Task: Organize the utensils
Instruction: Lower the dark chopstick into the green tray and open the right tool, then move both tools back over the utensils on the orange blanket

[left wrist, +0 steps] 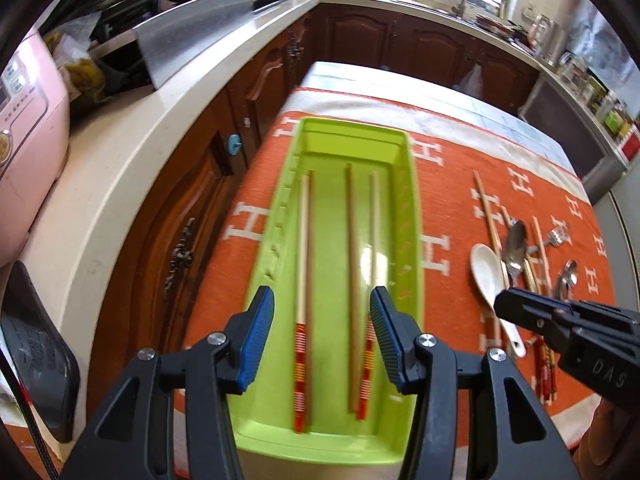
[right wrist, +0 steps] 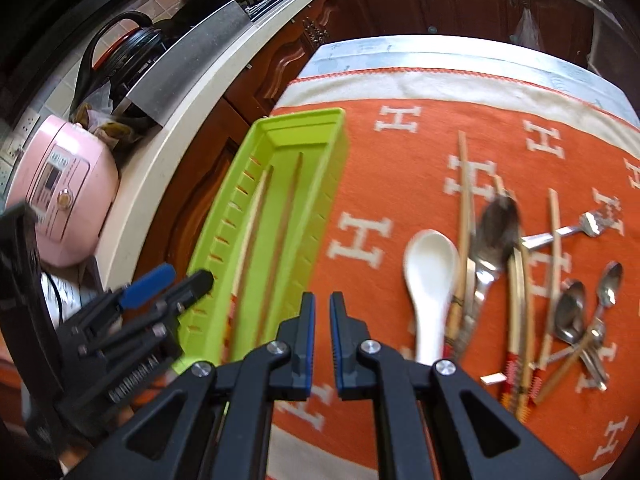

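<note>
Partway, I judge. Chopsticks (left wrist: 303, 280) lie in tray (left wrist: 412, 216), frame centre. Spoons (right wrist: 430, 280), fork (right wrist: 588, 226), more sticks wait lower right on cloth (right wrist: 380, 152). My left gripper (left wrist: 322, 336) wide, empty; right gripper (right wrist: 322, 340) near-closed, empty.

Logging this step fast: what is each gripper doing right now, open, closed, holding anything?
Left gripper: open, empty, over the green tray.
Right gripper: nearly closed, a narrow gap, holding nothing.
</note>
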A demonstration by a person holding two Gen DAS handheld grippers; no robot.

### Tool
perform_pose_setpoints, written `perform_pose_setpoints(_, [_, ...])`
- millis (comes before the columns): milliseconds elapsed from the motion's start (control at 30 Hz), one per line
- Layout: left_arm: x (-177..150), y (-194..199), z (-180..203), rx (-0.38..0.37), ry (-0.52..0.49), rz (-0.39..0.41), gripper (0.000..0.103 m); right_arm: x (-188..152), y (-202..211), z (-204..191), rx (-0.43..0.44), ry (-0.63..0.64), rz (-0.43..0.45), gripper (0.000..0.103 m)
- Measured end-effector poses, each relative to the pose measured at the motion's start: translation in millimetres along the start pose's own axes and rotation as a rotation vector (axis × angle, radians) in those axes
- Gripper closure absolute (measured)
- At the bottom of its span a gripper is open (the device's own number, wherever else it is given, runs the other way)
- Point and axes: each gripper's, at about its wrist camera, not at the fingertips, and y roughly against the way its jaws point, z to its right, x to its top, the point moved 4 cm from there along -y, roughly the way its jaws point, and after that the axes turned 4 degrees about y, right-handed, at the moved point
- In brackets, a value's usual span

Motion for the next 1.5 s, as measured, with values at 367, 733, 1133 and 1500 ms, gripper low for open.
perform_pose_setpoints(367, [-16.2, 8.0, 69.2, -0.066, -0.130, -0.030, 0.055, -42.6, 54.3, 61.9, -0.079, -0.012, 0.090, 0.096])
perform_pose_setpoints(733, [-27.9, -10.3, 118.8, -0.200, -0.137, -0.151, 0.055, -63.7, 67.4, 109.3, -0.049, -0.096, 0.122, 0.096])
perform_pose_setpoints(1133, [-13.1, -61.9, 132.6, -0.190, -0.046, -0.222, 0.055, -73.3, 59.2, 129.8, 0.030, -0.135, 0.121, 0.096])
perform_pose_setpoints(1500, [-7.9, -98.3, 141.7, -0.146, -0.029, -0.238, 0.055, -70.1, 55.6, 145.4, 0.069, -0.149, 0.134, 0.096])
